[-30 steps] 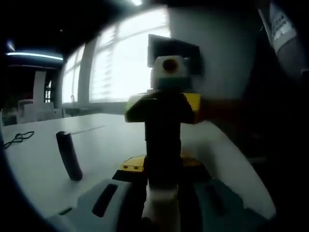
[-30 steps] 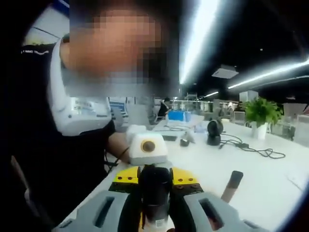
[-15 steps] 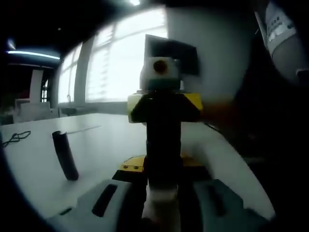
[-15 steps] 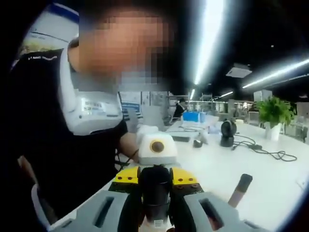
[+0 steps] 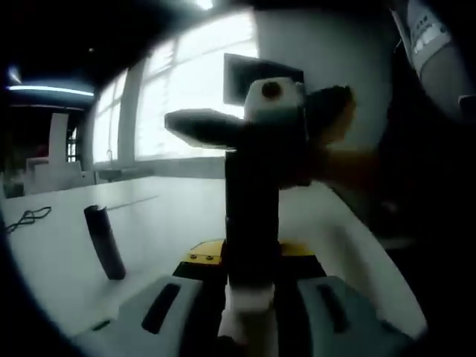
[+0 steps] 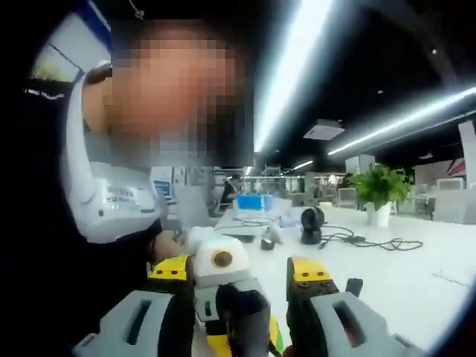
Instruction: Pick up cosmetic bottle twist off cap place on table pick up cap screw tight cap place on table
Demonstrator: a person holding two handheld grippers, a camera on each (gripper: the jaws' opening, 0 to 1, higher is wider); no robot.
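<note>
A dark cosmetic bottle (image 5: 251,216) is held upright between the jaws of the left gripper (image 5: 249,312) in the left gripper view, its pale lower end seated low between the grey jaw housings. At the top of the bottle, the right gripper (image 5: 253,130) is seen from the front, rolled to one side, with its dark jaws spread well apart on either side of the bottle's upper end; whether they touch it cannot be told. A dark cylindrical object (image 5: 105,242), possibly the cap, stands slightly tilted on the white table (image 5: 67,260) towards its left part, well apart from the bottle, and a black cable (image 5: 26,218) lies near the far left edge. In the right gripper view, the right gripper (image 6: 238,320) is shown with its yellow-tipped jaws wide open, the bottle (image 6: 245,323) and the left gripper (image 6: 219,279) framed between them. A person in a white vest over a dark top (image 6: 104,201) is seen behind. A potted plant (image 6: 379,193) and a black round device (image 6: 311,223) stand on the far part of the table (image 6: 401,275).
</note>
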